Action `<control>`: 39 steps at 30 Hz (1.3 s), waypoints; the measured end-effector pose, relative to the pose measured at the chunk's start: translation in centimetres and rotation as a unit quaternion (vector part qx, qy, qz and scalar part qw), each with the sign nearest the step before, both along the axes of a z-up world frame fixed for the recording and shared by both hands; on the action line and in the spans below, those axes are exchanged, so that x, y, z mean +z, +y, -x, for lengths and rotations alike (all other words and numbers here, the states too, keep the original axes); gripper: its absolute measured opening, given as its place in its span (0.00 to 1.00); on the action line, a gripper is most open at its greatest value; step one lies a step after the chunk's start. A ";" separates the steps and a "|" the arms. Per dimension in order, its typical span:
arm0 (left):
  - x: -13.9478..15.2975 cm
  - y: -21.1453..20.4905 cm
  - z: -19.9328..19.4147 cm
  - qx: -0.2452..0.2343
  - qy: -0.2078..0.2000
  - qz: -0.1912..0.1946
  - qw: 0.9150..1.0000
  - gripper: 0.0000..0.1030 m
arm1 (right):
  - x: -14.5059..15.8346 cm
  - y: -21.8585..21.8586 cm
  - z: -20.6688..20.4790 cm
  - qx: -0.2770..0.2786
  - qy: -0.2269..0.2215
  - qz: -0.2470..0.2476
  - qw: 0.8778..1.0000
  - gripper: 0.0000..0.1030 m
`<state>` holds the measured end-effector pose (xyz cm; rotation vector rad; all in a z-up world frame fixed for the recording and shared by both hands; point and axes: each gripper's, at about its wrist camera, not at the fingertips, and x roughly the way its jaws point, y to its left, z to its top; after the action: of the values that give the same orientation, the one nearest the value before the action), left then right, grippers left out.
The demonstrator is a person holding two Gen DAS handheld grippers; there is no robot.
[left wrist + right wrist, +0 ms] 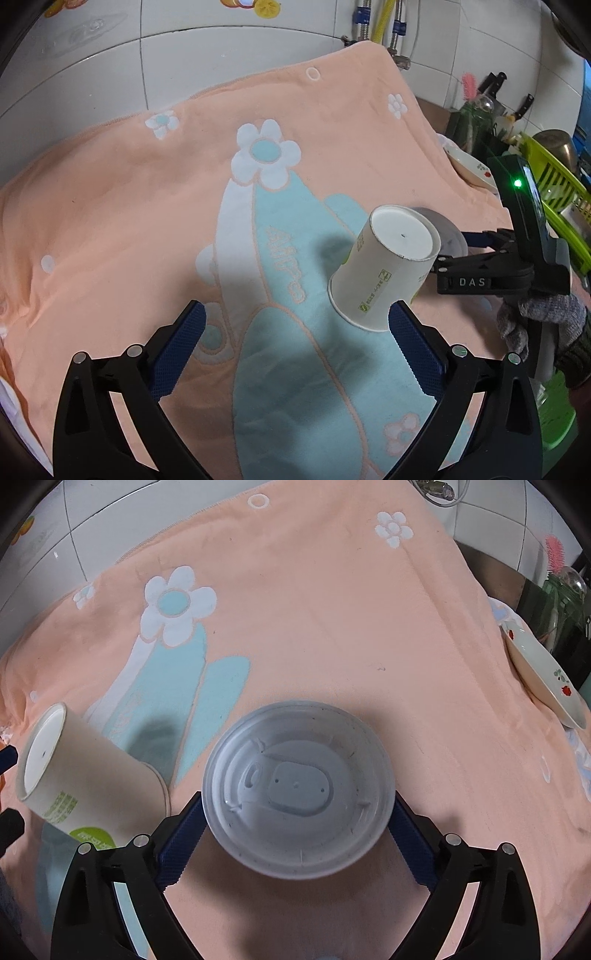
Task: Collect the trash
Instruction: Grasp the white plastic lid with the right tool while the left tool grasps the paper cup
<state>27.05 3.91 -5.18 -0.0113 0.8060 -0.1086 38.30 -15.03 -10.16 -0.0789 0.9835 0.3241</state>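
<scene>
A white paper cup point(384, 266) with green print lies tilted, bottom up, on the peach flowered towel point(147, 206). It also shows in the right wrist view point(81, 775) at the left. My left gripper point(295, 343) is open, and its right finger point(413, 347) is next to the cup's rim. My right gripper point(297, 812) is shut on a grey plastic lid point(299, 790), held by its edges just above the towel point(332, 627). In the left wrist view the lid point(448, 232) peeks out behind the cup.
A flowered plate point(543, 679) sits at the towel's right edge. A green dish rack point(554, 192), a jar and knives stand at the far right. The tiled wall point(184, 55) with pipes runs behind the towel.
</scene>
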 end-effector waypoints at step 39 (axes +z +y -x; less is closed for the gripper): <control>-2.1 -6.1 -3.9 -0.070 0.012 -0.013 0.997 0.95 | 3.2 -5.5 8.3 -0.031 -0.036 0.012 0.999 0.87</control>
<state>30.98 -2.24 -7.32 0.0682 0.8322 -0.2318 30.03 -20.56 -6.91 -0.0818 0.9167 0.2507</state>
